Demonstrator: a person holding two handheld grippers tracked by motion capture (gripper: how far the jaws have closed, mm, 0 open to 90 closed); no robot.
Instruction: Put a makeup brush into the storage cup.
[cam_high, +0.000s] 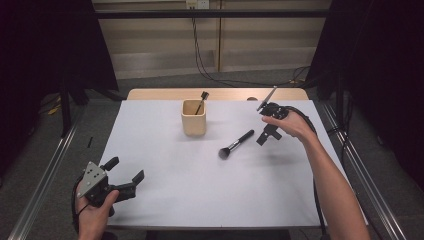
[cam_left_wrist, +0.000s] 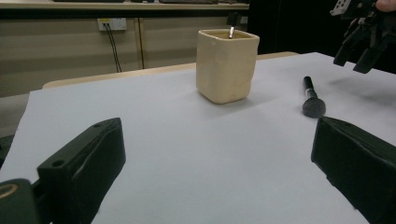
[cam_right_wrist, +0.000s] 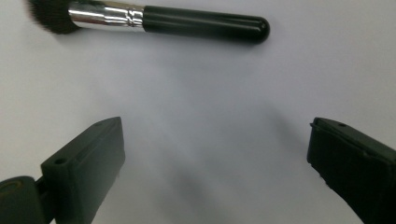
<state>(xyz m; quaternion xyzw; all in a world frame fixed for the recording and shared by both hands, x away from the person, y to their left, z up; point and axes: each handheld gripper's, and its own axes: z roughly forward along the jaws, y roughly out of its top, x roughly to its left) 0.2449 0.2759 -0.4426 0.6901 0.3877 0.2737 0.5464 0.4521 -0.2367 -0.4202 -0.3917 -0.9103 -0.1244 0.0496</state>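
A: So, where is the right gripper (cam_high: 266, 134) at this moment?

B: Over the far right part of the desk (cam_high: 200, 190), held in the person's right hand (cam_high: 290, 125). It points down at the white surface, with its jaws spread wide and nothing between them.

A: And the makeup brush (cam_high: 236, 144)?

B: Lying flat on the desk, just left of that gripper and apart from it. In the high view its dark bristle head points toward the near left and its black handle toward the far right. In the right gripper view the makeup brush (cam_right_wrist: 154, 21) lies crosswise beyond the jaw tips, silver ferrule between bristles and handle, clear of both jaws.

A: What else is on the desk?

B: A cream-coloured cup (cam_high: 193, 116) standing upright behind and to the left of the brush, near the middle of the far edge. A thin dark tool (cam_high: 201, 101) leans inside it, its top sticking out above the rim.

A: And the left gripper (cam_high: 125, 175)?

B: Low at the near left corner of the desk, held in the left hand (cam_high: 95, 210). Its jaws are also wide open and empty, well away from the brush. Its own view looks across the desk at the cup (cam_left_wrist: 226, 65), with the brush (cam_left_wrist: 312, 99) to the right.
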